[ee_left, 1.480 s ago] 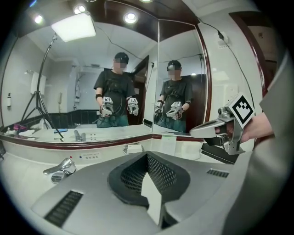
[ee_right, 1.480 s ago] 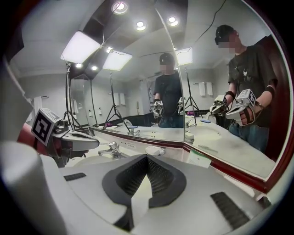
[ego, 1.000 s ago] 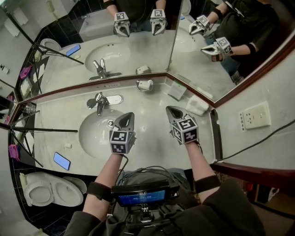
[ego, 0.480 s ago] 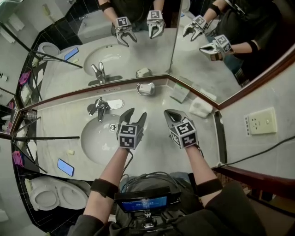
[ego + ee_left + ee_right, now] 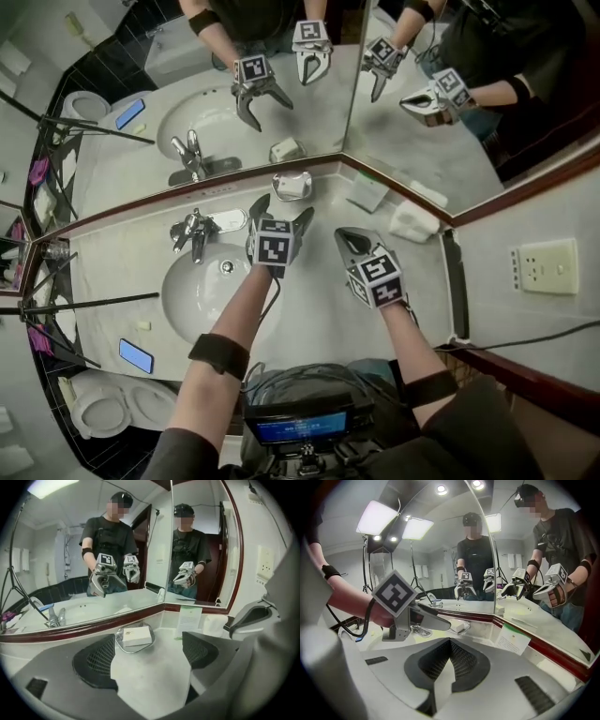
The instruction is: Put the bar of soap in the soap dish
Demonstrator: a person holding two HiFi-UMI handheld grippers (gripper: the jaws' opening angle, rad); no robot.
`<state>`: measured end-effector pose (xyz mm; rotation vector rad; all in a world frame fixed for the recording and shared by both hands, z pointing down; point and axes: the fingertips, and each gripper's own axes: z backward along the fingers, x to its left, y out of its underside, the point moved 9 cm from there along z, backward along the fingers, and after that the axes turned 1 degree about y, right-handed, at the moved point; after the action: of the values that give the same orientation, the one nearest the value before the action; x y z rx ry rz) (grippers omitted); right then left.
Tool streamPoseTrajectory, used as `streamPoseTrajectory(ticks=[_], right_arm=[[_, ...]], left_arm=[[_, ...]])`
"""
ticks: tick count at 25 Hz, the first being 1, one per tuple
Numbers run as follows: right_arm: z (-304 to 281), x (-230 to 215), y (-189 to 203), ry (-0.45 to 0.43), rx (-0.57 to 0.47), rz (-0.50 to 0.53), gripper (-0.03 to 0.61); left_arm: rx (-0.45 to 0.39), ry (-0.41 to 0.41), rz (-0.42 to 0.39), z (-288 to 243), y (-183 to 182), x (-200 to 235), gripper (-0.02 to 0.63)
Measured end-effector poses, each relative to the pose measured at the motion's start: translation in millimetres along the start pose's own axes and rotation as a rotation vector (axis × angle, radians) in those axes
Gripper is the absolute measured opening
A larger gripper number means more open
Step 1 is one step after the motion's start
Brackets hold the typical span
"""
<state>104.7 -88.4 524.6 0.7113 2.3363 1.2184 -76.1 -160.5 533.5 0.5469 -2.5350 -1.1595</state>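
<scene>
Left gripper [image 5: 281, 209] has moved off the basin side, across toward the mirror corner. Its jaws have just been opening and now stand wide, with nothing between them. Right gripper [image 5: 346, 234] has barely shifted; its jaws are closed together and empty.

Marble counter [image 5: 314, 314] runs under both grippers. The mirror [image 5: 422, 131] stands ahead of them, angled at the corner, and reflects both grippers and the person. The basin [image 5: 202, 291] lies left of and behind the left gripper, with the faucet [image 5: 192, 230] just to that gripper's left.

A folded towel [image 5: 411, 221] lies ahead and to the right of the right gripper, against the mirror ledge. An upright card [image 5: 367, 191] stands ahead of the right gripper, between the towel and the dish.

The soap dish [image 5: 120, 644] sits just ahead of the left gripper's open jaws, slightly toward its left jaw, close under the mirror ledge. The bar of soap [image 5: 137, 636] lies flat in the dish, white, apart from both jaws. A phone [image 5: 137, 355] lies well behind the left gripper at the counter's near-left edge.
</scene>
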Motion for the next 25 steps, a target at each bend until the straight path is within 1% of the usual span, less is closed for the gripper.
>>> streamPoseTrajectory(ticks=[4,7,10,13,16,17,18,19,22,25], right_arm=[[-4.1,-2.8,1.6,-0.007,0.015,-0.016,0.018],[-6.6,-7.5,9.9,-0.004,0.025,-0.020,0.018],[-8.2,-10.8,14.1,-0.001,0.035,-0.027,0.018],[-7.9,-13.5,16.9,0.001,0.042,-0.032,0.018],[-6.3,-15.7,19.3,0.007,0.045,-0.036,0.018],[-6.3,-16.2,19.7,0.008,0.046,-0.036,0.018],[-6.5,-16.7,20.3,0.009,0.047,-0.036,0.018],[-6.9,-17.1,21.0,0.009,0.049,-0.037,0.018],[-7.2,-16.1,22.6,0.006,0.056,-0.038,0.018],[-7.8,-12.7,20.3,0.000,0.054,-0.035,0.018]], left_arm=[[0.066,-0.017,0.002,-33.3,1.7,14.3,0.457],[0.101,-0.018,-0.002,-51.8,4.0,21.3,0.457],[0.115,-0.016,-0.012,-64.7,2.6,23.9,0.456],[0.122,-0.021,-0.004,-78.8,8.0,26.7,0.454],[0.159,-0.066,-0.013,-80.2,8.1,30.9,0.449],[0.166,-0.082,-0.018,-79.0,6.6,32.3,0.433],[0.165,-0.088,-0.020,-79.2,6.2,32.9,0.389],[0.161,-0.089,-0.021,-79.8,6.3,33.0,0.325],[0.160,-0.084,-0.031,-77.8,7.1,34.2,0.322],[0.147,-0.055,-0.026,-77.3,10.4,33.6,0.321]])
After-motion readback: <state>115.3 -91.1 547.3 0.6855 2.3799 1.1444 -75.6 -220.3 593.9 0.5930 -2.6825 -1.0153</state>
